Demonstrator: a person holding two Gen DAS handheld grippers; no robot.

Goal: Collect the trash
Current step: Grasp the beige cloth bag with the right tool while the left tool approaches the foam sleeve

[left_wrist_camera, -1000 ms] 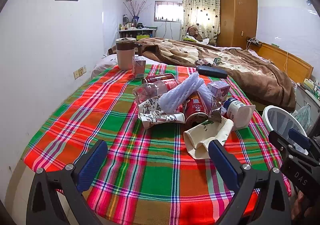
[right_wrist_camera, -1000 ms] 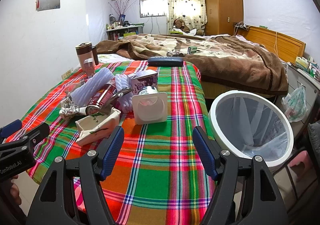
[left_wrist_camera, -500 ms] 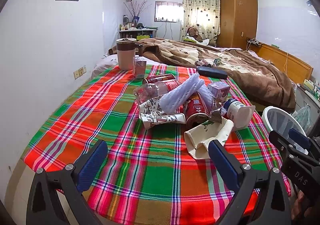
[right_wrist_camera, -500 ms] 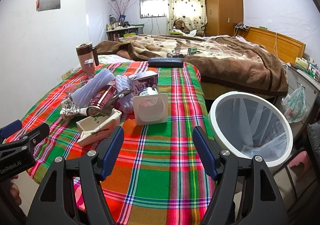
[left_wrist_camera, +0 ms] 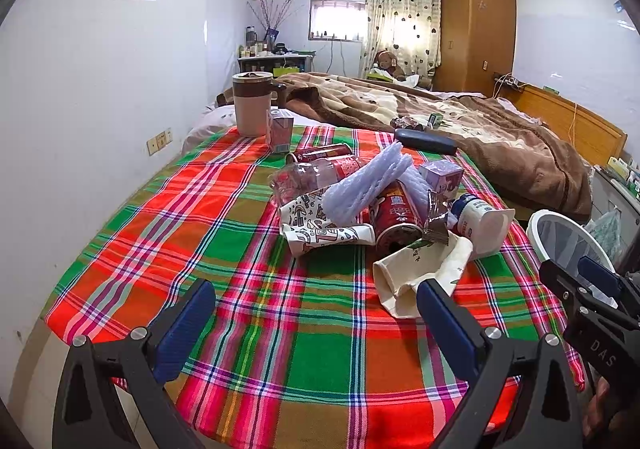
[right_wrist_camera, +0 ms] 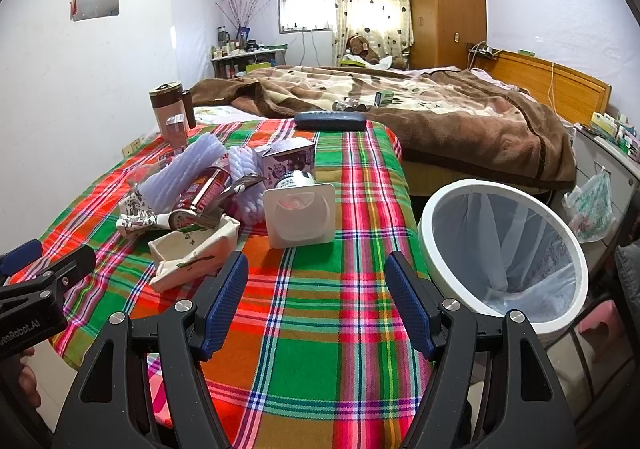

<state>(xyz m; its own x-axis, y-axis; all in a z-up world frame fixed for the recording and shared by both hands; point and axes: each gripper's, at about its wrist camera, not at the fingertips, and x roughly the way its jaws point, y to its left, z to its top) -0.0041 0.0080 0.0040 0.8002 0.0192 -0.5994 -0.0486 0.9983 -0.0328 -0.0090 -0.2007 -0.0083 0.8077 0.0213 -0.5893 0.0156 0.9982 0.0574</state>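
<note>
The left gripper (left_wrist_camera: 314, 309) was found spread wide and empty, held low over the near edge of the counter (left_wrist_camera: 160, 233), which was covered by a plaid cloth. The right gripper (right_wrist_camera: 316, 289) was likewise seen parted and holding nothing, above the near right part of the same counter. Just ahead of the left gripper's right finger, a flattened cream paper cup (left_wrist_camera: 420, 269) was noted lying on its side on the cloth. Behind it, a heap of trash was recorded at the middle of the counter: a red can (left_wrist_camera: 394, 215) on its side, a white foam sleeve (left_wrist_camera: 366, 185) laid over it, a crumpled patterned paper cup (left_wrist_camera: 320, 225), a clear plastic bottle (left_wrist_camera: 312, 177) and a small purple carton (left_wrist_camera: 440, 175). A white yoghurt cup (right_wrist_camera: 298, 215) was seen on its side at the right of the heap. A white bin (right_wrist_camera: 504, 245) lined with a clear bag was observed just beside the counter's right edge. A brown-lidded mug (left_wrist_camera: 252, 103) was noted at the far left corner.
</note>
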